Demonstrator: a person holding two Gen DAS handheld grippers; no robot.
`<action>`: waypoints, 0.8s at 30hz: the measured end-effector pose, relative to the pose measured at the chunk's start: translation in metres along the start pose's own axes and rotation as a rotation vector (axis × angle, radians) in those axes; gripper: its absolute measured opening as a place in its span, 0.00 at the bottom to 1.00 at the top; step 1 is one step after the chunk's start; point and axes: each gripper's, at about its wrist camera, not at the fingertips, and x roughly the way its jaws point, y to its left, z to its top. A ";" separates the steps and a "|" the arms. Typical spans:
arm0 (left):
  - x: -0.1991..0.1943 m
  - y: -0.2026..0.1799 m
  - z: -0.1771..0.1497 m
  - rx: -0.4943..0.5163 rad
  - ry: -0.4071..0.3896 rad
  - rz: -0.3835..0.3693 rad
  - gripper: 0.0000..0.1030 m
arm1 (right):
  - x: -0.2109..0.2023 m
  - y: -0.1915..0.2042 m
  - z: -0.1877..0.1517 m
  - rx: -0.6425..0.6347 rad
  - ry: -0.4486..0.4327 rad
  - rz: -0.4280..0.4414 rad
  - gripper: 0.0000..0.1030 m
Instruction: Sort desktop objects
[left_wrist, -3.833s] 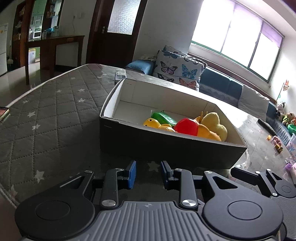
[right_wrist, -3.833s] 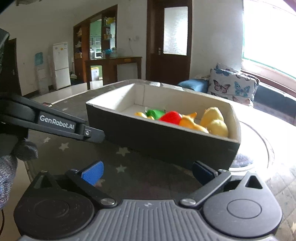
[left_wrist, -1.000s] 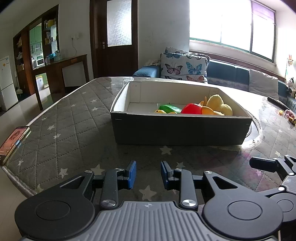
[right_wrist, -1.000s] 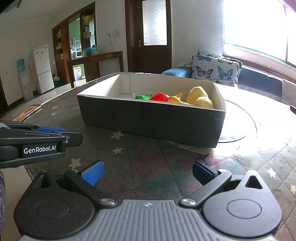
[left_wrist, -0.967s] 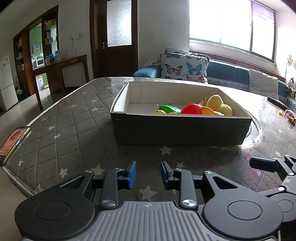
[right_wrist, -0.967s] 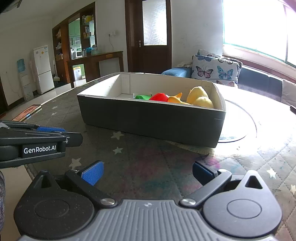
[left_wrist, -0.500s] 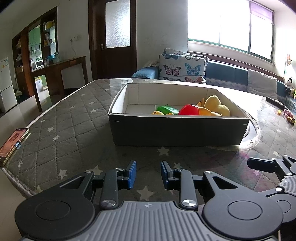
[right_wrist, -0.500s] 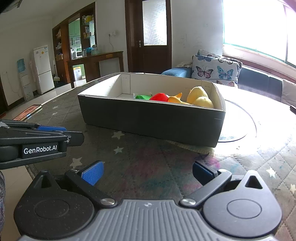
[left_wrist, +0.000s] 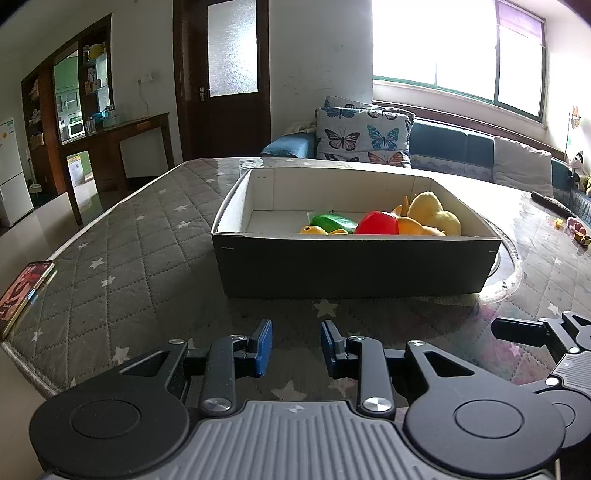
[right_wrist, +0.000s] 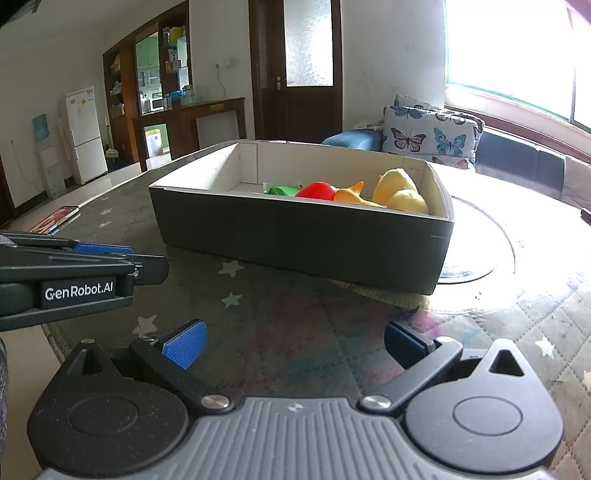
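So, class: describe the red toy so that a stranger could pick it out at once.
Find the dark box on the quilted table. Toys cluster at its right end. The red toy sits between a green toy and an orange toy, the only red one.

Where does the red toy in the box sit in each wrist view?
Left wrist: red toy right of centre, behind the box's near wall.
Right wrist: red toy at centre, mid-box.
Shared landmark: yellow plush to its right.
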 end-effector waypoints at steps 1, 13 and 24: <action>0.001 0.000 0.001 0.000 0.001 -0.001 0.30 | 0.001 0.000 0.001 0.001 0.001 -0.001 1.00; 0.011 0.000 0.015 0.008 0.009 0.000 0.30 | 0.012 -0.007 0.014 0.013 0.020 -0.010 1.00; 0.024 0.000 0.024 0.015 0.029 -0.005 0.30 | 0.024 -0.015 0.025 0.022 0.045 -0.024 1.00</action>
